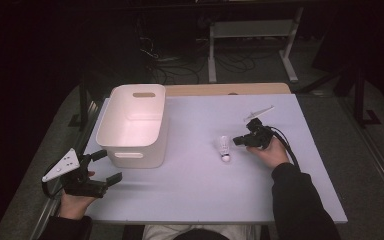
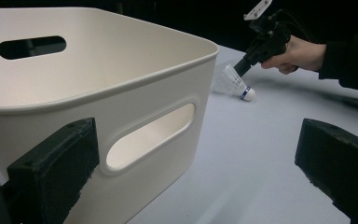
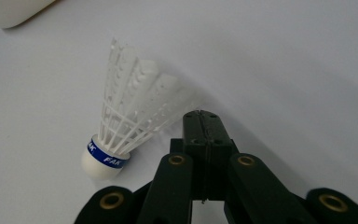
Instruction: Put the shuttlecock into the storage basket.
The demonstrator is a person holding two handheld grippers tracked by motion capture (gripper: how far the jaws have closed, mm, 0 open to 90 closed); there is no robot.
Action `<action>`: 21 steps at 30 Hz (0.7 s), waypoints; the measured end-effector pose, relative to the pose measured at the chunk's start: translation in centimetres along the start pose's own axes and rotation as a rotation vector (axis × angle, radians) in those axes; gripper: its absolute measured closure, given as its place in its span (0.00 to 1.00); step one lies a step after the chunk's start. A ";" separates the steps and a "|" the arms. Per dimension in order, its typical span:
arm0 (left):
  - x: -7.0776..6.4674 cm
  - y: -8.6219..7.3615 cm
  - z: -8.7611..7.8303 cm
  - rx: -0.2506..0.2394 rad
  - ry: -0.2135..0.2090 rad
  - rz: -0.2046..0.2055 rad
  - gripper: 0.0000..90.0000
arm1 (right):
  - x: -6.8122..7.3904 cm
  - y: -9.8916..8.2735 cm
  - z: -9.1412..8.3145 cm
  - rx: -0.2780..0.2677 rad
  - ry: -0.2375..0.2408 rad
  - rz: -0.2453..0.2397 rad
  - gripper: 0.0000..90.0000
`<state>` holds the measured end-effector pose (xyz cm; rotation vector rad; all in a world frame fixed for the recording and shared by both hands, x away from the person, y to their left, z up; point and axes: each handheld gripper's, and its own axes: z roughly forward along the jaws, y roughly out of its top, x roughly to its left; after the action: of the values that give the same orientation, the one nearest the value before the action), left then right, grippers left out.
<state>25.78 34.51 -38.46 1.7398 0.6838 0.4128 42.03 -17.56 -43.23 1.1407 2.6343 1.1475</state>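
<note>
A white plastic shuttlecock (image 1: 224, 148) with a blue band on its cork lies on its side near the middle of the pale table (image 1: 205, 195). My right gripper (image 1: 237, 141) is shut, empty, its tip right beside the skirt of the shuttlecock (image 3: 130, 116). In the right gripper view the jaws of the right gripper (image 3: 201, 119) press together. A white bin (image 1: 135, 157) with handle slots stands at the left, empty. My left gripper (image 1: 109, 166) is open just in front of the bin's near wall (image 2: 144, 93). The left gripper (image 2: 191, 140) has its jaws wide apart, with the shuttlecock (image 2: 235, 85) and the right gripper (image 2: 242, 67) farther off.
A wooden strip (image 1: 230, 89) runs along the table's far edge. Beyond it the dark floor holds cables (image 1: 170, 65) and a white frame (image 1: 252, 30). A corner of the bin (image 3: 9, 11) appears at the upper left of the right gripper view.
</note>
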 end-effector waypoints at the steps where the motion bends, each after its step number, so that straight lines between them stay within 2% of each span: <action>1: 0.0 0.0 0.0 0.000 0.000 0.001 0.00 | 0.0 0.1 0.1 0.000 0.001 -0.004 0.99; 21: 0.0 0.0 0.0 0.001 -0.003 -0.001 0.00 | 0.8 0.4 1.5 0.000 0.030 -0.018 0.98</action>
<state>25.78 34.48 -38.48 1.7407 0.6821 0.4093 42.17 -16.00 -43.86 1.1057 2.6611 1.1713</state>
